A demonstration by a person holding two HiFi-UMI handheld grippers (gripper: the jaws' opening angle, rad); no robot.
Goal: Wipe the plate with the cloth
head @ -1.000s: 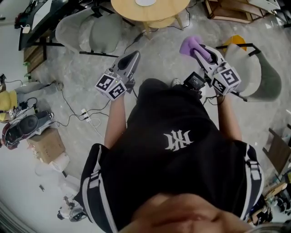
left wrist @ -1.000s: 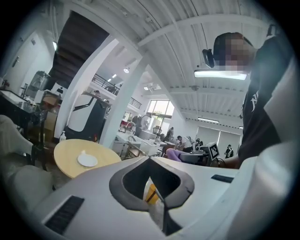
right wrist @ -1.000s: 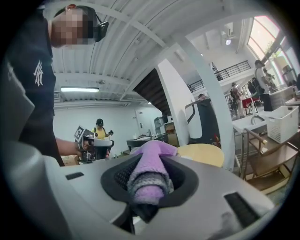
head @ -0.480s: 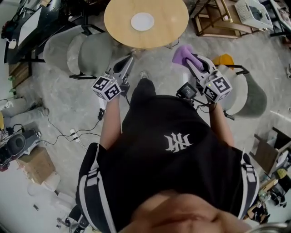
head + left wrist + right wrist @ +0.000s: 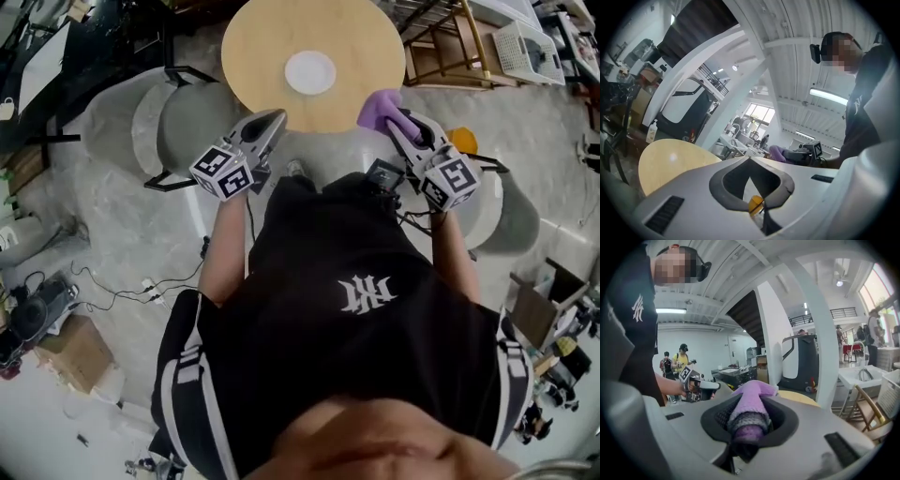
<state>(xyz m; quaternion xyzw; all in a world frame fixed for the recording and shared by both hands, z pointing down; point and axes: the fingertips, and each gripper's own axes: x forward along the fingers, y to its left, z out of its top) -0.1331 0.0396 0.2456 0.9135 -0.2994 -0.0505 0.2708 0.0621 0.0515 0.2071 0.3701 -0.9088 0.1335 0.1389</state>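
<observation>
The plate point(image 5: 310, 72) lies white and flat near the middle of the round wooden counter point(image 5: 258, 42), well apart from both of my tools, with nothing touching it. As far as I can make out it carries nothing. Whether there is any smear on it I cannot tell from here.

The cloth point(image 5: 379, 107), a purple bundle, is pinched between the jaws of my right gripper point(image 5: 397, 120), with a tuft poking out past the tips. It shows at the counter's near right edge, short of the plate. My left gripper point(image 5: 274, 122) has its jaws closed together on nothing and hovers at the near edge on the left side.

I judge this to be the approach: the cloth is in hand and the wiping has not begun. The next move calls for carrying the right gripper forward and down until the tuft lands on the plate's face, then rubbing across it. The plate looks light and sits loose on a smooth top, so I expect it to skate under the cloth. My left gripper may need to steady its rim.
</observation>
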